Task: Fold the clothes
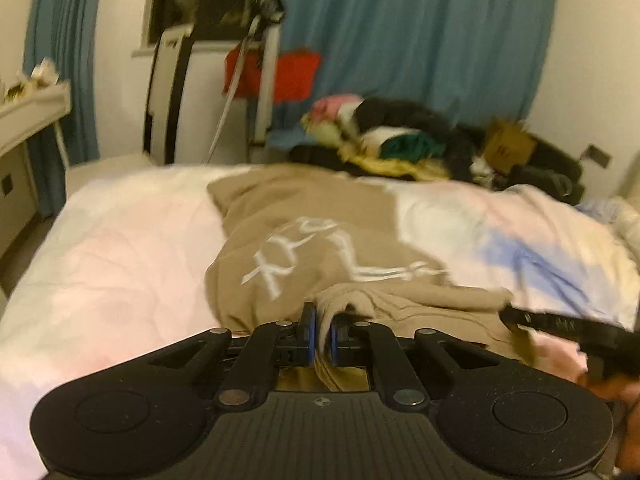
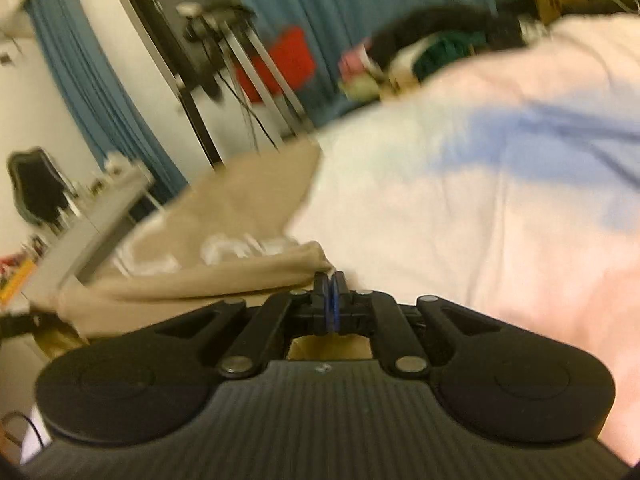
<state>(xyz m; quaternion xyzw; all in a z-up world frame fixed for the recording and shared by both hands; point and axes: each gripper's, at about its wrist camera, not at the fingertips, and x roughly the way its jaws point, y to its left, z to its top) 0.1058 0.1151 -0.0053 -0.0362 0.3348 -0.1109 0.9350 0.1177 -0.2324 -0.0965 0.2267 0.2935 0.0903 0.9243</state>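
A tan T-shirt [image 1: 304, 216] with white lettering lies spread on the bed. My left gripper [image 1: 322, 334] is shut on the shirt's near edge, with tan cloth bunched between its blue pads. My right gripper [image 2: 330, 294] is shut on another part of the same shirt [image 2: 240, 200], a fold of tan cloth running off to its left. The right gripper also shows in the left wrist view [image 1: 560, 326] at the right, at the shirt's near right edge. Both views are blurred.
The bed has a white, pink and blue cover [image 1: 120, 248]. A pile of mixed clothes [image 1: 392, 140] sits at the bed's far side, with a cardboard box [image 1: 508, 146]. Blue curtains [image 1: 420, 32], a red item [image 1: 288, 74] and a stand are behind. A white shelf [image 1: 28, 108] is left.
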